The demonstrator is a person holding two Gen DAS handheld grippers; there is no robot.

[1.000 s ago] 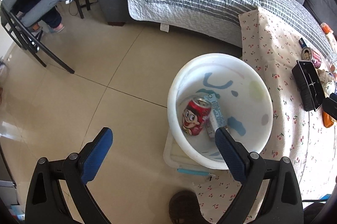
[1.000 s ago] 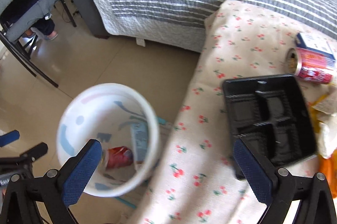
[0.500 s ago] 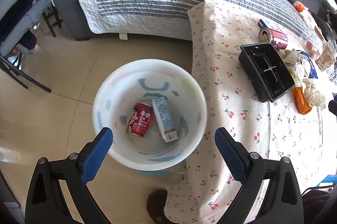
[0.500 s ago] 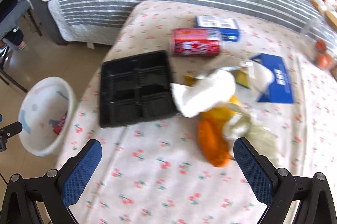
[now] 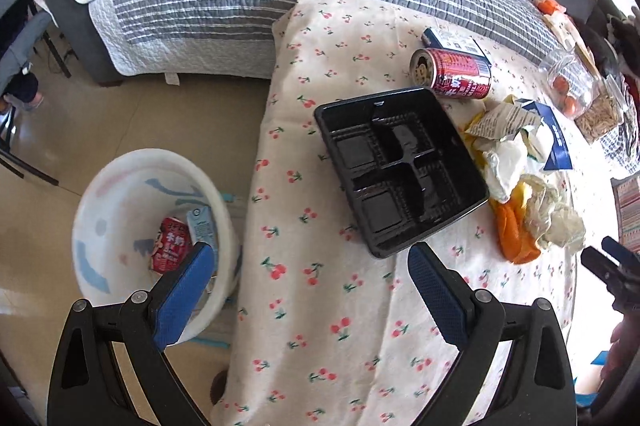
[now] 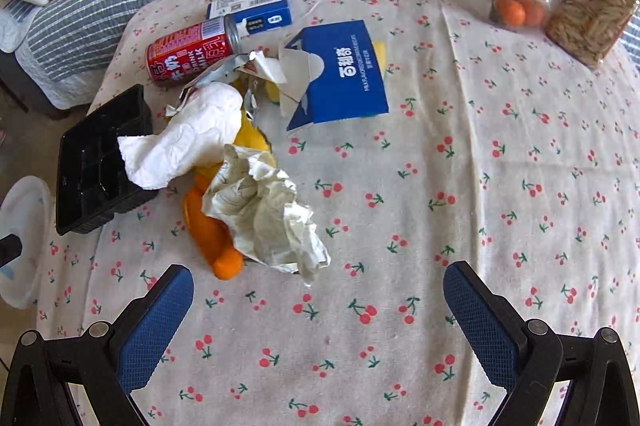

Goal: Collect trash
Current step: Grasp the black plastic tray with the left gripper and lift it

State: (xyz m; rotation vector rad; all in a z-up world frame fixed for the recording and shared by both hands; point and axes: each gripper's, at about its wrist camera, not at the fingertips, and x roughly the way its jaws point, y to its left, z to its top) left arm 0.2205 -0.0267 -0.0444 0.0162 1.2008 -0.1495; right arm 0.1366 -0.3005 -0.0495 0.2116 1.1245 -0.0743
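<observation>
Left gripper point(image 5: 308, 280) fingers spread wide and empty above desk point(image 5: 320, 306) edge, right gripper point(image 6: 318, 300) likewise open, crumpled wrappers point(image 6: 268, 214) beside black tray point(image 5: 402, 170), white bin point(image 5: 120, 226) on floor holding red can point(image 5: 170, 246).

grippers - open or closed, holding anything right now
Left gripper: open, holding nothing, above the table edge near the black tray.
Right gripper: open, holding nothing, above the tablecloth near the crumpled paper.
</observation>
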